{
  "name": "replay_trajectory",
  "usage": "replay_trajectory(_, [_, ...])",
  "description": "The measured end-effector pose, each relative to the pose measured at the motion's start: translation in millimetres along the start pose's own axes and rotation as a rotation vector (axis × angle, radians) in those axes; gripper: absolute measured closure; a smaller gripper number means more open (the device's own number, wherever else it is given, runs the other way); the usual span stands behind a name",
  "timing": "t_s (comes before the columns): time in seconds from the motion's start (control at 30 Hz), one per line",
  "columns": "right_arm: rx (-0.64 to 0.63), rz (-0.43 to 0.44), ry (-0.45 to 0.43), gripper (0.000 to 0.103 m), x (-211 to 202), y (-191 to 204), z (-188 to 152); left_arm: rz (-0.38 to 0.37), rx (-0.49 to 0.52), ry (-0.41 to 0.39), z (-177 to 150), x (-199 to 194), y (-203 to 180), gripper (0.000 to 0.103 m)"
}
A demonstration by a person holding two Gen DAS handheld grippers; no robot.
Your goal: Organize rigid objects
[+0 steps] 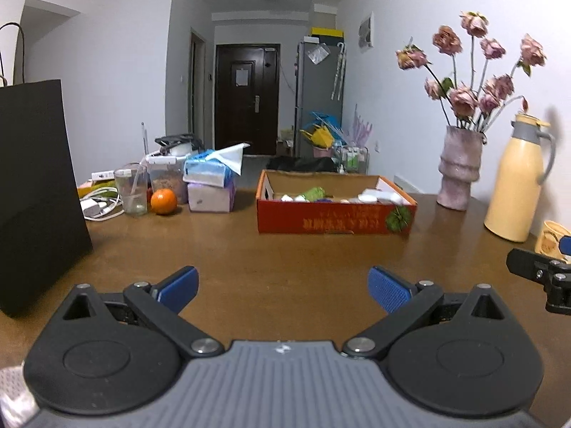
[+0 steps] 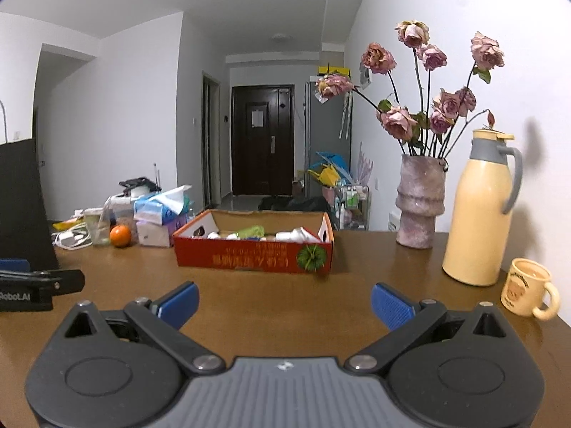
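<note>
A red cardboard box (image 1: 335,219) sits on the brown table (image 1: 232,249), holding small white items and a green object (image 1: 314,192); it also shows in the right wrist view (image 2: 253,258). My left gripper (image 1: 283,285) is open and empty, low over the table in front of the box. My right gripper (image 2: 284,303) is open and empty, also in front of the box. An orange (image 1: 163,201) lies left of the box, and it shows in the right wrist view too (image 2: 120,236). A yellow mug (image 2: 528,289) stands at the right.
A black paper bag (image 1: 35,192) stands at the left. A glass (image 1: 131,192), tissue packs (image 1: 210,185) and cables crowd the far left. A vase of dried roses (image 2: 421,203) and a cream thermos jug (image 2: 481,210) stand at the right by the wall.
</note>
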State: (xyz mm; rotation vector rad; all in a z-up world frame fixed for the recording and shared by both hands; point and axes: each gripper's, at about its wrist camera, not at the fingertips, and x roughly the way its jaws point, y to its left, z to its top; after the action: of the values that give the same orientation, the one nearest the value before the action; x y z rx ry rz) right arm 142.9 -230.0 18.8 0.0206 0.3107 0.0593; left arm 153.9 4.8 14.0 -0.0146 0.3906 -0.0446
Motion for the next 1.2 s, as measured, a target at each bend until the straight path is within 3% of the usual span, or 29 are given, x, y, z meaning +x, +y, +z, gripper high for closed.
replay_trajectory(0.4, [-0.004,0.002,-0.026,0.000,-25,4,-3,-0.005,0.007,-0.018,-6,-20,-1,0.000])
replay_trajectory(1.2, [-0.005,0.001,-0.028,0.000,-30,6,-4,-0.003,0.003,-0.020,-8,-25,2,0.000])
